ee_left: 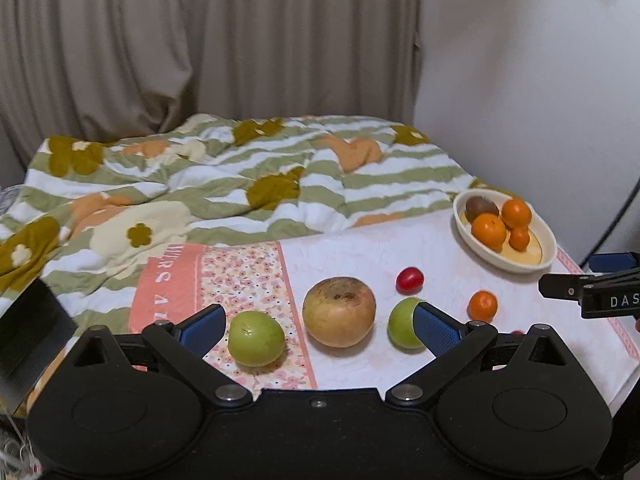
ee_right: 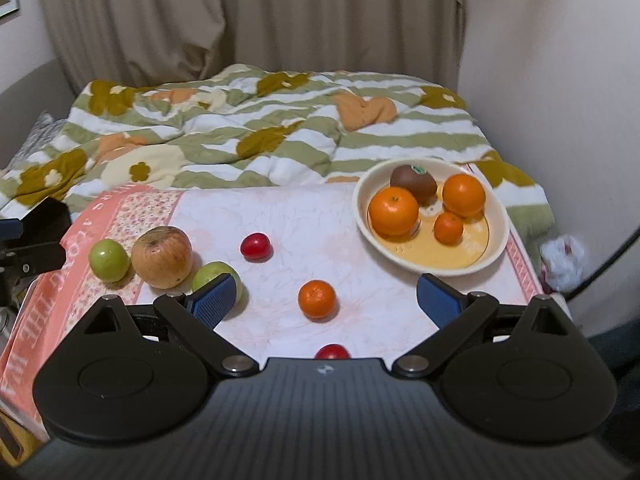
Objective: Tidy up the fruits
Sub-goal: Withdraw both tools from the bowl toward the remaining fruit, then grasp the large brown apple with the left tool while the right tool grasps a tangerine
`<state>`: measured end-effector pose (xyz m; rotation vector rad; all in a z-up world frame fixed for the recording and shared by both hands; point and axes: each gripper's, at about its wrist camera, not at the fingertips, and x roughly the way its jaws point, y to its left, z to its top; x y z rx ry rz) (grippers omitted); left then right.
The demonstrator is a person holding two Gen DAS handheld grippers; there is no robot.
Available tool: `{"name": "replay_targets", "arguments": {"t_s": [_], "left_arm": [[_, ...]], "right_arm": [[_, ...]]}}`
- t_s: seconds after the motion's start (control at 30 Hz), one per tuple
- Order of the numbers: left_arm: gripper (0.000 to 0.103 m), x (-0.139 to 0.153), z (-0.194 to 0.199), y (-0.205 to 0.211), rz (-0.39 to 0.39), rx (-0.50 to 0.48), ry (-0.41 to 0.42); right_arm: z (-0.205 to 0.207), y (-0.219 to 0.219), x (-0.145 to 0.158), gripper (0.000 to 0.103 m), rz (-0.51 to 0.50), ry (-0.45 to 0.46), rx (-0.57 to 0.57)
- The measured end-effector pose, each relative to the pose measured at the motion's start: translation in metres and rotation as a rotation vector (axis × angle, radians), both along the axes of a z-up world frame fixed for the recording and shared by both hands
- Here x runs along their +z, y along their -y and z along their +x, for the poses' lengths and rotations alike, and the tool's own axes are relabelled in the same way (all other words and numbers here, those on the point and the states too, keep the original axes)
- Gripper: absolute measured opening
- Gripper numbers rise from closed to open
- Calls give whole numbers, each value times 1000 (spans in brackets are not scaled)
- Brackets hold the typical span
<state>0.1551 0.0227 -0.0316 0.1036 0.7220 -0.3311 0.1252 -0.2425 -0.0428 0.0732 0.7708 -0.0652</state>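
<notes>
— Nearest to the right camera, a red cherry tomato is seen at the edge of the right tool, half hidden by the tool body. What is held by the tools?

— Nothing is held. Both are spread wide and are empty. The left tool is kept low over the cloth, and a green fruit lies just beside its left finger. A second green fruit is partly covered by its right finger, and the big brownish apple is seen between the fingers, a little farther off.

— Where are the fruits to be put?

— It is judged that the bowl at the far right is the goal. A kiwi and three oranges are already inside it. On the cloth a small mandarin and another cherry tomato are still loose.

— How should the step be done well?

— The mandarin is probably the next fruit for the right tool, because it lies between the open fingers. The fingers should be lowered on both sides of its widest part and closed gently, since round fruit can be pushed away. It should be set down in the free yellow part of the bowl, not dropped on the oranges. Whether the bench under the cloth is level cannot be told.
</notes>
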Motion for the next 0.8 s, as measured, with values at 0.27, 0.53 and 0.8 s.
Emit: {"name": "replay_targets", "arguments": {"t_s": [0.27, 0.53, 0.8], "left_arm": [[101, -24, 40, 0, 14, -107, -44], [101, -51, 68, 17, 26, -162, -109], [95, -72, 87, 38, 70, -215, -154]], "right_arm": [[20, -10, -24, 103, -19, -47, -81], [40, -9, -47, 103, -13, -98, -95], [56, -1, -66, 103, 26, -143, -99]]}}
